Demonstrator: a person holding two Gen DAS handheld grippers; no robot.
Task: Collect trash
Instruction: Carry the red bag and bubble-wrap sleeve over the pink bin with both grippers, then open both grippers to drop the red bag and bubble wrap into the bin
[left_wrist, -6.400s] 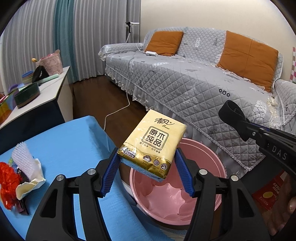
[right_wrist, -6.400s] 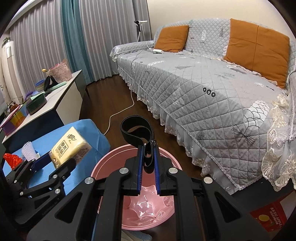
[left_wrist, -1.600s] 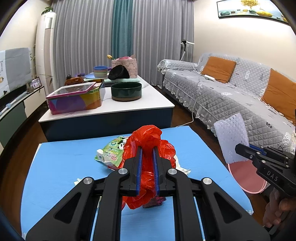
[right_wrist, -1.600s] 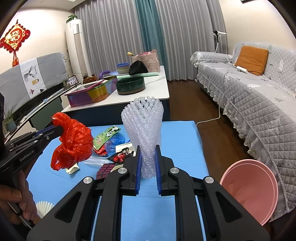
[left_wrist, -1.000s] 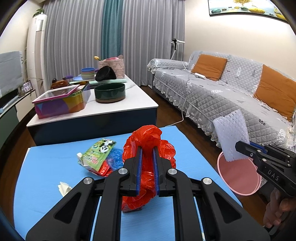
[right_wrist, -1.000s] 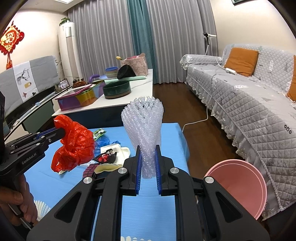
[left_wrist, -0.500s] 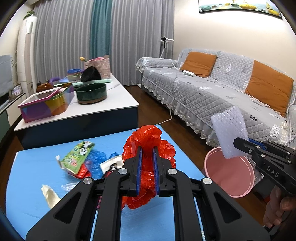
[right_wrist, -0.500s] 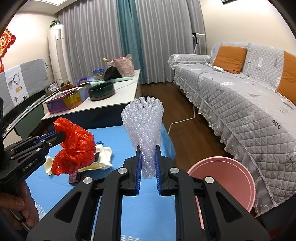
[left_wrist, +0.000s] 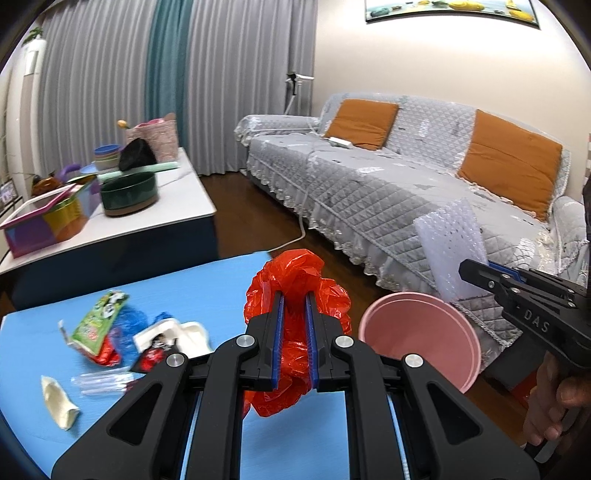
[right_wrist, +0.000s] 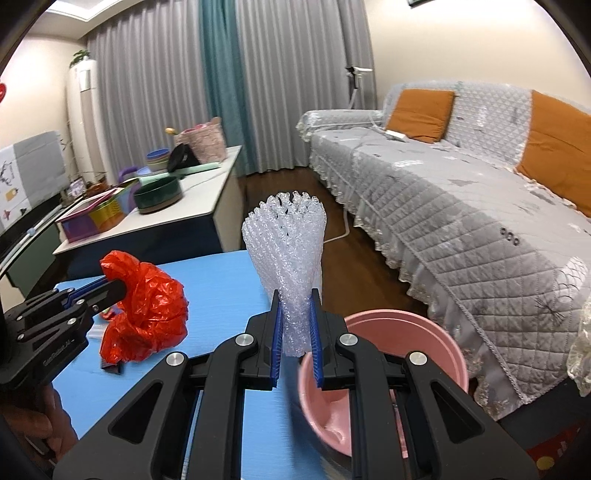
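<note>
Blue table (left_wrist: 207, 291), pink bin (left_wrist: 421, 332) alongside: left gripper (left_wrist: 294, 325) pinching red bag (left_wrist: 295, 280), right gripper (right_wrist: 295, 325) pinching foam net (right_wrist: 284, 236), raised for dropping in.

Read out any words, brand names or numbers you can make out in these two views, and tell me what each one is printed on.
"DAS" – white letters on the side of the right gripper.
Lettering on the side of the left gripper – too blurred to read.
Print on the green snack wrapper – panda picture visible, text too small to read.
Sheet with drawings at the far left edge of the right wrist view – no legible words.
</note>
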